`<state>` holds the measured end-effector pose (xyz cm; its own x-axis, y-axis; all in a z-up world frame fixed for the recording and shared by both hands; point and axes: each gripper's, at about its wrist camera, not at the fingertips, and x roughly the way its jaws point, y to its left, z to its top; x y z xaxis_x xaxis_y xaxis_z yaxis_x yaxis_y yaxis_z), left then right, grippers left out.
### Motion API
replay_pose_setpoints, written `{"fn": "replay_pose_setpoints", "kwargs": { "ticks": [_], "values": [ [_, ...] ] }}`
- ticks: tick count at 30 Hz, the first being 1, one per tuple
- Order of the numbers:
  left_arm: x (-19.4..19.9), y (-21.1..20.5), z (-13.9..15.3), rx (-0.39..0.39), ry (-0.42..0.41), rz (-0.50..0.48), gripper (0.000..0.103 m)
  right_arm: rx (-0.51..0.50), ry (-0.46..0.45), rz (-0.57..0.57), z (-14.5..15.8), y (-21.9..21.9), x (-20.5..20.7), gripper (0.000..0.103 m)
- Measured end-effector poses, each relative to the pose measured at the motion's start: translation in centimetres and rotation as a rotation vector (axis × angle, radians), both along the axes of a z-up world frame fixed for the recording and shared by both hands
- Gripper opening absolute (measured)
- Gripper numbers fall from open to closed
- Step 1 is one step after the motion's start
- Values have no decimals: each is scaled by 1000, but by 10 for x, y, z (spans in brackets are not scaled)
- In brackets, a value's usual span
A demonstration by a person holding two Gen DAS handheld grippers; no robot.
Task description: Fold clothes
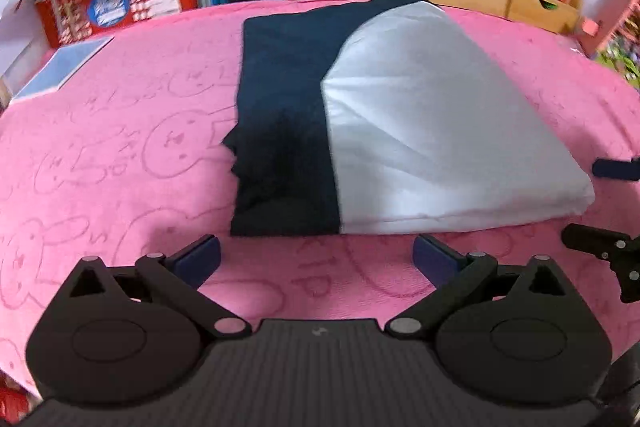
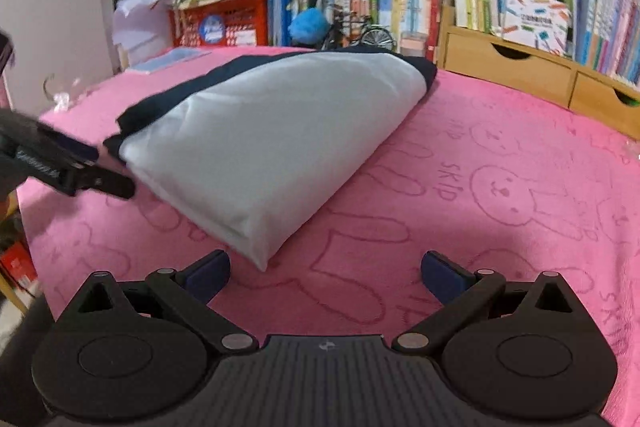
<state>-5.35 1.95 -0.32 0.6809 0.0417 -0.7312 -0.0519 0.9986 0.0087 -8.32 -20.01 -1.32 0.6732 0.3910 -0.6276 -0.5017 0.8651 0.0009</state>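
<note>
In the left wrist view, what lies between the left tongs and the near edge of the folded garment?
Only bare pink blanket. The left tongs stand open just short of the folded garment, touching nothing.

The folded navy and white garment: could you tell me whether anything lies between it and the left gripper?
Nothing visible does. Only bare pink towel lies between the open left gripper and the garment; the right gripper sits off to the side.

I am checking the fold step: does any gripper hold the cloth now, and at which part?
Nothing is held. The left gripper and right gripper are both open, just short of the folded garment.
</note>
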Motion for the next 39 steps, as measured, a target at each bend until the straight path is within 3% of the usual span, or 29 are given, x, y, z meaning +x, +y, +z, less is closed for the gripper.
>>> {"fn": "replay_pose_setpoints", "kwargs": {
  "ticks": [8, 18, 23, 39],
  "values": [
    [-3, 1, -4, -6, -40, -34, 103, -4, 0, 21, -1, 2, 1, 103],
    [-7, 8, -7, -13, -109, -107, 103, -38, -35, 148, 1, 22, -4, 103],
    [-8, 10, -5, -19, -117, -116, 103, -1, 13, 145, 0, 17, 3, 103],
    [-8, 12, -3, -28, -127, -135, 103, -5, 6, 145, -1, 16, 2, 103]
  ]
}}
